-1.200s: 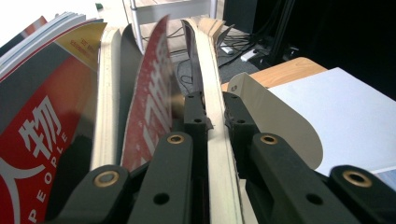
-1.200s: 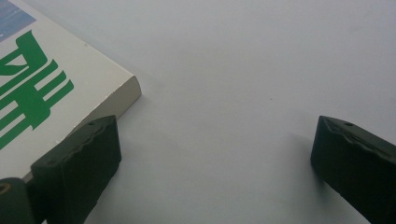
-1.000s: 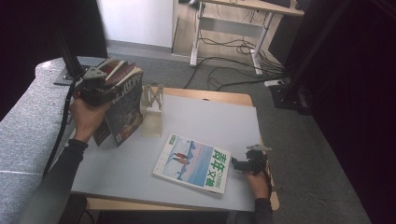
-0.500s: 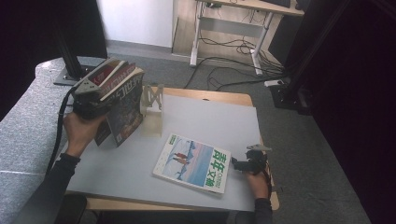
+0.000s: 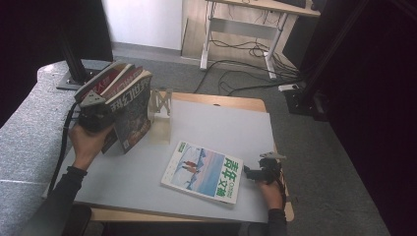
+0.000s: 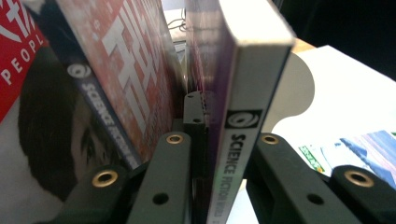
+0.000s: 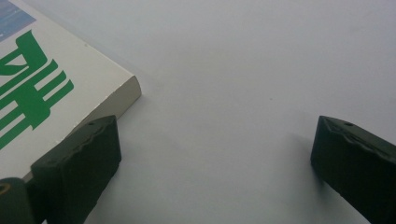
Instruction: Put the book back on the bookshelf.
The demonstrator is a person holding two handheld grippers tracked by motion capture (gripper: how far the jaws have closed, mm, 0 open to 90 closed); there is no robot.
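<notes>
R tongs (image 5: 248, 173) sit low on the surface (image 5: 221, 123), jaws wide open w/ nothing between, one jaw just beside the flat magazine's (image 5: 204, 172) corner; no shift from a sec ago. Mid-left, L tongs (image 5: 109, 117) grip the magazine stack (image 5: 120, 105), jaws having just closed further on a magazine. Vs. 1 s ago the stack has sunk toward the surface, tilted, just beside the clear stand (image 5: 161, 103) farther back. Prob. it's being set down/stood there; flat mag. looks next.
</notes>
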